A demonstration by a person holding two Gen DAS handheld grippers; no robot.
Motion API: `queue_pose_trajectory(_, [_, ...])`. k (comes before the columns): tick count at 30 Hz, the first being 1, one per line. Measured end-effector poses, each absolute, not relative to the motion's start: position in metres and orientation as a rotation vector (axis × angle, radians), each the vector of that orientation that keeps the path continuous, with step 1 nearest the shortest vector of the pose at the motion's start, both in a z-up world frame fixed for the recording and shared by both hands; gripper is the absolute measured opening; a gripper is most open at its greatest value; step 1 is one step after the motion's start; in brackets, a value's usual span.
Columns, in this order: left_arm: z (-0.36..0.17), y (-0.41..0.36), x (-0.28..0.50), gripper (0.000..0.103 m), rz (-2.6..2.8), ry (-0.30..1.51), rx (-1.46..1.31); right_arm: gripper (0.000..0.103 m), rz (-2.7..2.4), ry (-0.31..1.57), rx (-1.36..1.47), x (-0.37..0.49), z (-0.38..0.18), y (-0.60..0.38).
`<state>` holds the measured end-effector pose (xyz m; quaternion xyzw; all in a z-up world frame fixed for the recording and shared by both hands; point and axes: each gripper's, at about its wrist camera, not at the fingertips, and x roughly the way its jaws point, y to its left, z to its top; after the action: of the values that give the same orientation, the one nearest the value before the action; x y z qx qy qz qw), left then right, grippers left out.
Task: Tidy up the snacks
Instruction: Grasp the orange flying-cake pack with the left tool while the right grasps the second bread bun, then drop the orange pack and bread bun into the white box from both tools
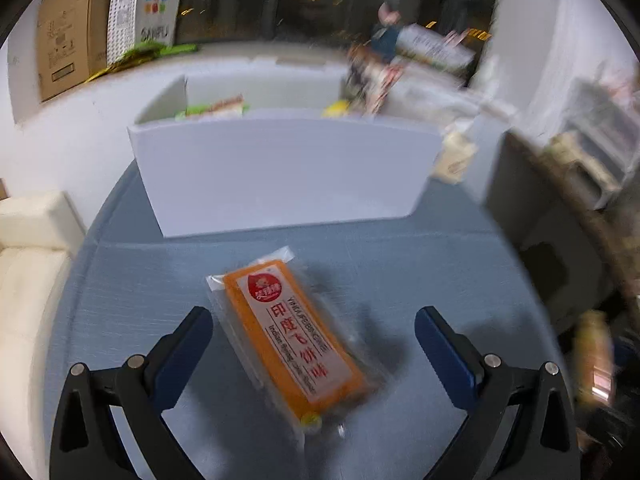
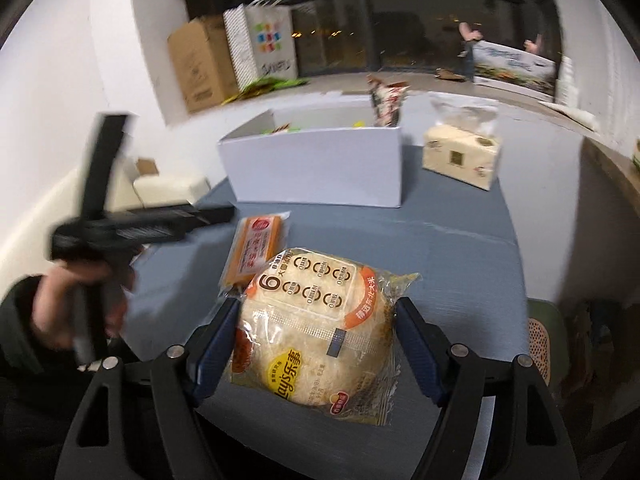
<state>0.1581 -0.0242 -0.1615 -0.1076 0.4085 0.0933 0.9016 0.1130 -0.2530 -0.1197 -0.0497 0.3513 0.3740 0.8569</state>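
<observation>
- Blue-grey worktop carries a white box toward its far edge; snack packs show over the box's rim.
- Tissue pack sits just beside the box, at the far right corner of the worktop.
- Cardboard carton and a white shopping bag stand against the back wall, off the worktop.
- Orange wafer pack lies flat near the middle of the worktop, long axis slanted, well short of the box.
- Left hand-held gripper: jaws spread wide, one each side of the wafer pack, neither touching it; view motion-blurred at right.
- Round rice-cake pack lies at the near edge, overlapping the wafer pack's near end.
- Right hand-held gripper: jaws apart and flanking the rice-cake pack. Left pad at the wrapper; right pad at its crimped edge. Firm grip: cannot tell.
</observation>
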Motion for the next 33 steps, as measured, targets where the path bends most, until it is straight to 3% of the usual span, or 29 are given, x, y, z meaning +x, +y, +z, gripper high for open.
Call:
queue_pose_trajectory(7, [-0.214, -0.023, 0.193, 0.103, 0.406, 0.971, -0.21, 0.081, 0.773, 0.722, -0.062, 0.112, -0.118, -0.264])
queue_pose_trajectory(12, [-0.213, -0.024, 0.186, 0.102, 0.383, 0.939, -0.206, 0.081, 0.778, 0.718, -0.051, 0.112, -0.122, -0.265])
queue_pose_trajectory(15, [-0.208, -0.023, 0.176, 0.084, 0.346, 0.918, -0.188, 0.081, 0.781, 0.724, -0.055, 0.111, -0.125, -0.263])
queue_pose_trajectory(17, [-0.204, -0.018, 0.171, 0.066, 0.308, 0.908, -0.2, 0.081, 0.786, 0.725, -0.057, 0.111, -0.126, -0.262])
queue_pose_trajectory(19, [-0.199, -0.014, 0.165, 0.061, 0.284, 0.895, -0.209, 0.081, 0.79, 0.73, -0.06, 0.111, -0.128, -0.259])
queue_pose_trajectory(26, [-0.18, -0.015, 0.13, 0.059, 0.189, 0.829, -0.147, 0.081, 0.799, 0.737, -0.082, 0.109, -0.13, -0.252])
queue_pose_trajectory(33, [-0.117, -0.001, 0.073, 0.059, 0.093, 0.657, -0.176, 0.081, 0.79, 0.706, -0.073, 0.113, -0.123, -0.248])
